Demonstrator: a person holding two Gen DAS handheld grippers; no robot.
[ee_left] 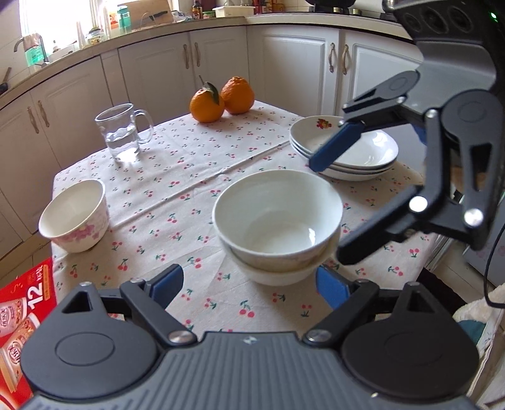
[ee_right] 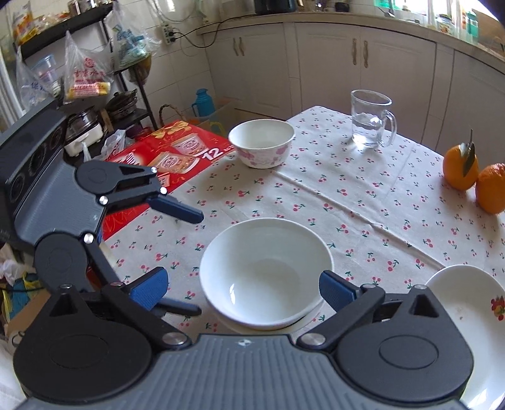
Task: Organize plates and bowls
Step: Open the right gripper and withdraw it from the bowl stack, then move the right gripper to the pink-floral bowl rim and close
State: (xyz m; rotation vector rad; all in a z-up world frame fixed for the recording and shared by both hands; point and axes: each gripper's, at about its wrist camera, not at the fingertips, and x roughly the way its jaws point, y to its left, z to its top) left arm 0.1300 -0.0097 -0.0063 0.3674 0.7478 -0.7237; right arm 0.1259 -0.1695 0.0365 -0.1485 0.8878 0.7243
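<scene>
Right wrist view: right hand-held gripper jaws apart, empty; left hand-held gripper likewise. Stacked bowls sit lower centre; flowered bowl upper centre, likely next: approach level, clamp rim.

Kitchen was pretty bright, daylight pouring through the window over the sink. White cabinets ran along the walls, cluttered black shelf in the corner.

My two wrist cameras look steeply down, close over the table, both sharing the stacked bowls from opposite sides.
</scene>
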